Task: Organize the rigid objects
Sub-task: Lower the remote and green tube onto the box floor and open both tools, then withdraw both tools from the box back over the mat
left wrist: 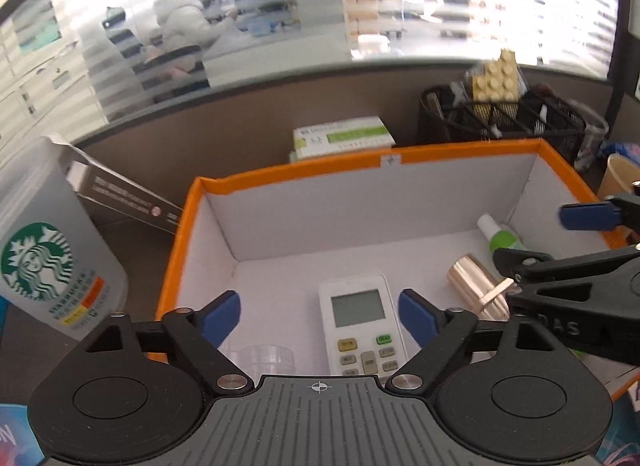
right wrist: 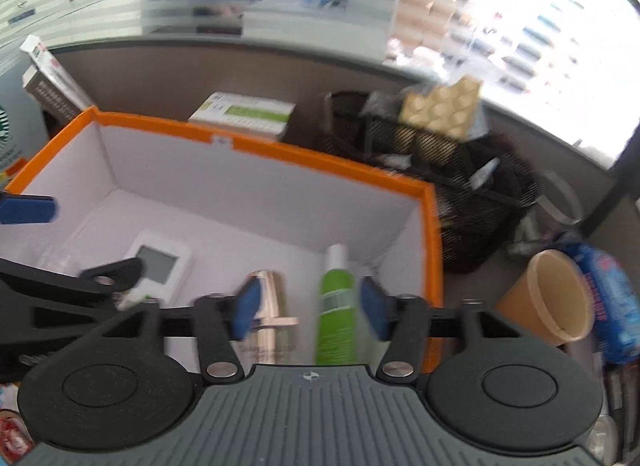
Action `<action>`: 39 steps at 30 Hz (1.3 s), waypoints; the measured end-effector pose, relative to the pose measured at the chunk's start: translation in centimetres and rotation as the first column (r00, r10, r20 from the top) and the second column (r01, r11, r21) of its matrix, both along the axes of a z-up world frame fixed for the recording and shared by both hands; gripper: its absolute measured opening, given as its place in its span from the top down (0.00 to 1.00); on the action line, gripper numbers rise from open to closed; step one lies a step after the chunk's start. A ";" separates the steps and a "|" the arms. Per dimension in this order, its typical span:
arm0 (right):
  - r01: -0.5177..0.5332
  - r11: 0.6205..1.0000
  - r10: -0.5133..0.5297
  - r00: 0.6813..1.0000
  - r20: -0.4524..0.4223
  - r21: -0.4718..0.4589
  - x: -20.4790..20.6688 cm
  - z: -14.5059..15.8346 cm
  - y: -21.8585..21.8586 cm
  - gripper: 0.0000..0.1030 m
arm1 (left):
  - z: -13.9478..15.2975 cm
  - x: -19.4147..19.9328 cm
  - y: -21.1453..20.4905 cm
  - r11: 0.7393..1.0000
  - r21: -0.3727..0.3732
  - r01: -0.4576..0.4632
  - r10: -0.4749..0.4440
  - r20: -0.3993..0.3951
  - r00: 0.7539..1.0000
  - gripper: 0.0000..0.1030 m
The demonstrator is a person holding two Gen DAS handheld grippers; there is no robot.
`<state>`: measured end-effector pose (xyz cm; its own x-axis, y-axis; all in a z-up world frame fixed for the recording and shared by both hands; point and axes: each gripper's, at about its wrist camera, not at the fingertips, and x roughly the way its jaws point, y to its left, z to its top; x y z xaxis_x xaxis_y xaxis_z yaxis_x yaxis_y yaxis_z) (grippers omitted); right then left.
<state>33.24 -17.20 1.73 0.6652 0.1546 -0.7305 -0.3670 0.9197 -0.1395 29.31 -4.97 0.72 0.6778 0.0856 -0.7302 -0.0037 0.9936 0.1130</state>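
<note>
Left wrist view: we see the left gripper (left wrist: 319, 316) poised over an orange-rimmed box (left wrist: 280, 173), its blue pads spread wide with nothing pressed between them. A white remote control (left wrist: 360, 326) lies flat on the box floor, between the pads but touching neither. A clear plastic cup (left wrist: 266, 358) lies near the left pad, partly hidden by the gripper body. To the right lie a gold cylinder (left wrist: 474, 284) and a green bottle (left wrist: 500, 236), with the right gripper (left wrist: 548, 234) reaching in above them. Behind the box we note a green-and-white carton (left wrist: 344, 135) and a black mesh basket (left wrist: 500, 117); a Starbucks container (left wrist: 44, 266) stands at left.

Right wrist view: the right gripper (right wrist: 310, 306) also stands open. The green bottle (right wrist: 336, 306) lies between its pads, apparently untouched, though blur obscures the contact. The gold cylinder (right wrist: 270, 306) lies just inside the left pad. A paper cup (right wrist: 556, 298) lies outside the box (right wrist: 320, 157), at right.
</note>
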 end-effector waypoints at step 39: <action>0.082 0.970 -0.115 0.985 0.132 0.229 -21.4 -5.3 -4.8 0.40 | -2.7 -23.4 12.0 0.983 -0.166 -0.076 0.101 0.148 0.984 0.00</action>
<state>11.87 -22.00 -3.59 0.7802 0.2306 -0.5815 -0.2642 0.9641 0.0278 5.92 7.06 -2.02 0.7789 0.0415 -0.6257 -0.0972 0.9937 -0.0551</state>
